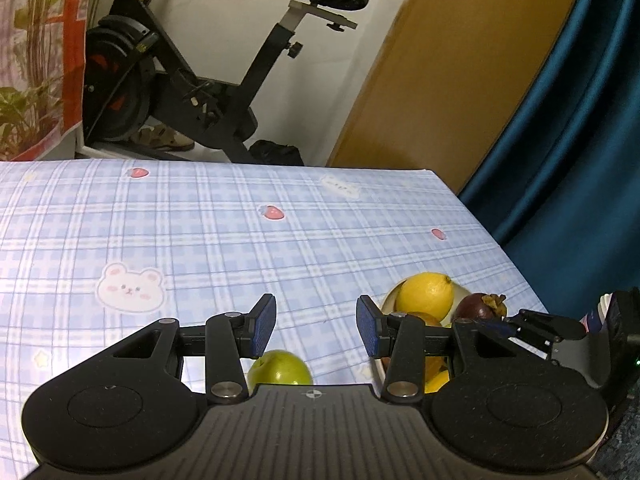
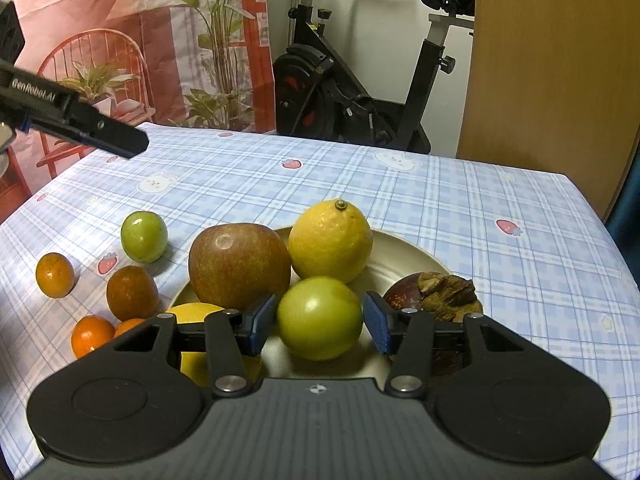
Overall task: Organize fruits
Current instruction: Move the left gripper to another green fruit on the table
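Low in the left view, the left gripper hangs spread and empty above a green fruit on the checked tablecloth, likely lining up a pick. Centre-bottom of the right view, the right gripper brackets a second green fruit over the plate; whether the pads grip, I cannot tell. 4 oranges wait lower left; an exercise bike stands behind.

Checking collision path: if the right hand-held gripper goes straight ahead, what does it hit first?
The green fruit, already between the open right hand-held gripper fingers over the plate. Behind it sits the lemon, though depth is unclear.
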Demonstrator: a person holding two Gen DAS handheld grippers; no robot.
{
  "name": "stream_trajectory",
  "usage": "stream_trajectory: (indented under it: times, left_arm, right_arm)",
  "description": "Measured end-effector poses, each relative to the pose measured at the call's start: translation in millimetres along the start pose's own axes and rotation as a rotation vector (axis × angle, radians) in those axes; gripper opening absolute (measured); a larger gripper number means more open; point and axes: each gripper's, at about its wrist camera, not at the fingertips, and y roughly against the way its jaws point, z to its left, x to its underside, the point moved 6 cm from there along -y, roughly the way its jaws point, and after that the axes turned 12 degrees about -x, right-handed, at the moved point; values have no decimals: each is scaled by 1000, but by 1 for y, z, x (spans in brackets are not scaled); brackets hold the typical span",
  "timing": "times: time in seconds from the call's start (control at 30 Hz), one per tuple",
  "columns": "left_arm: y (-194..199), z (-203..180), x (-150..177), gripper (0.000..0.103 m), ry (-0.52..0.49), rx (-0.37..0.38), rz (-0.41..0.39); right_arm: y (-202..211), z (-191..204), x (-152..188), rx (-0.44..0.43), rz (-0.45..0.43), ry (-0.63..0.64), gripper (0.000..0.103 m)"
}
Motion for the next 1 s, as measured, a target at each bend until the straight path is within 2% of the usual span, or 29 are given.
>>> stream_trajectory:
  times: [0.1,0.2,0.37,0.57,0.83,1.0]
  left_arm:
    - [2,6,1,47,8,4,-2]
    - [5,8,1,47,9,2,-4]
    - [8,17,2,47,10,0,-2]
    - [6,32,7,47,11,-6,24]
    - [-9,49,25,47,49,17,87]
    - [-17,53,32,47,79,40,105]
  right_arm:
    - [2,1,-3,6,-6,6,53]
    - [8,6,-10,9,-35,19,62]
    - [13,19,-26,2,-67,57,62]
    - [8,45,-46,-54,-85,114,62]
    - [-28,91,-61,-150,-28,198,62]
    - [-62,116,-54,-180,63,259,60]
